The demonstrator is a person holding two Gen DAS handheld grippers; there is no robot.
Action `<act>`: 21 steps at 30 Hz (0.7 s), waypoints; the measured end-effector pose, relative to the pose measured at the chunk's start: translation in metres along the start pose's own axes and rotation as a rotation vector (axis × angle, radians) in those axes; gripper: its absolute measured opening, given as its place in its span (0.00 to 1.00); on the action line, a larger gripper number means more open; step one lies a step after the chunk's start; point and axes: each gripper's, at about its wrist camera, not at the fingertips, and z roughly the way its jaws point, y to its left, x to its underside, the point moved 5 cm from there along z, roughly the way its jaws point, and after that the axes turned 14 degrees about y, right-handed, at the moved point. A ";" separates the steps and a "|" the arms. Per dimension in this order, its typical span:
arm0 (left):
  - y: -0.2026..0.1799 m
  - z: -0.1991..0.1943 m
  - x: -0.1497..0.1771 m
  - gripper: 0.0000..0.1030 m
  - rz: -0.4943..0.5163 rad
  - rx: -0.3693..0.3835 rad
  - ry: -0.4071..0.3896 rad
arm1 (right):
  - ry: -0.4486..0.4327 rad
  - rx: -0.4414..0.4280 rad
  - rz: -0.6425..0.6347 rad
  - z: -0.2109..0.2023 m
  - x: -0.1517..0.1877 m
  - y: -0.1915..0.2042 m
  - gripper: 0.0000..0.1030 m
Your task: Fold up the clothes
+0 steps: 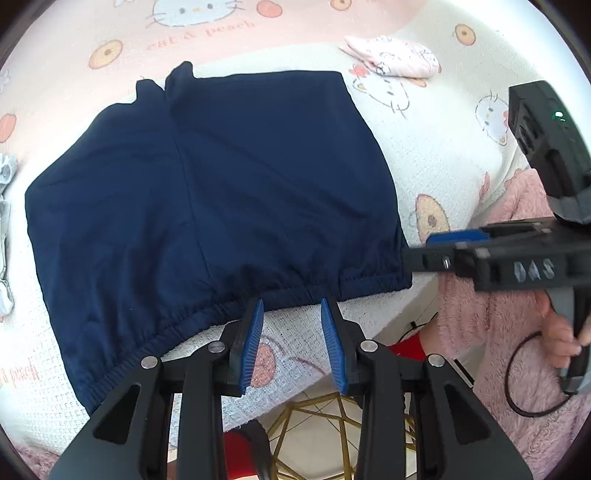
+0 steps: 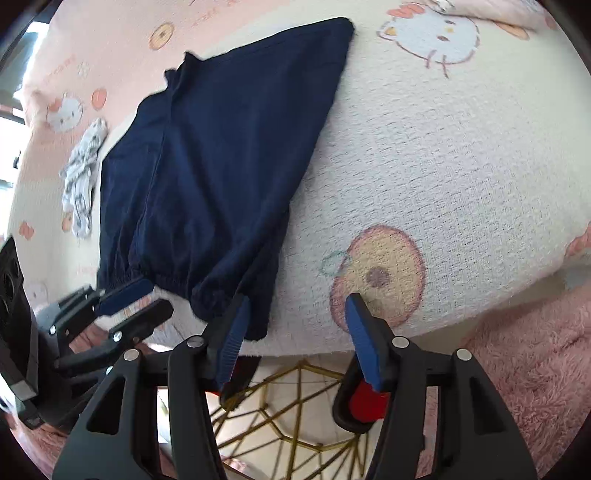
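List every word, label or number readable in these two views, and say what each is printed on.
"cat & peach": pink print on the cat-pattern blanket, top of the left wrist view.
"peach": the same print, cut off at that view's left edge.
"DAS", roughly: raised letters on the right gripper; not certain.
Pink print at the top left of the right wrist view: too blurred to read.
Navy shorts: no text visible.

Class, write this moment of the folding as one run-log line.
stage: navy shorts flat on printed blanket | left gripper: open at waistband, nothing gripped | right gripper: open at waistband corner | fold: not begun
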 end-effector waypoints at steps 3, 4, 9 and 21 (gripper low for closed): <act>0.004 -0.002 -0.003 0.33 -0.015 -0.014 -0.007 | 0.023 -0.098 -0.066 0.002 0.003 0.017 0.54; 0.008 -0.004 -0.003 0.33 -0.031 -0.018 -0.009 | 0.020 -0.115 -0.087 0.002 0.004 0.023 0.54; 0.045 -0.026 0.009 0.33 -0.163 -0.062 -0.027 | -0.036 0.020 -0.148 0.000 0.001 0.036 0.54; 0.123 -0.049 0.085 0.39 -0.613 0.011 -0.009 | -0.042 -0.668 0.129 -0.007 0.007 -0.004 0.10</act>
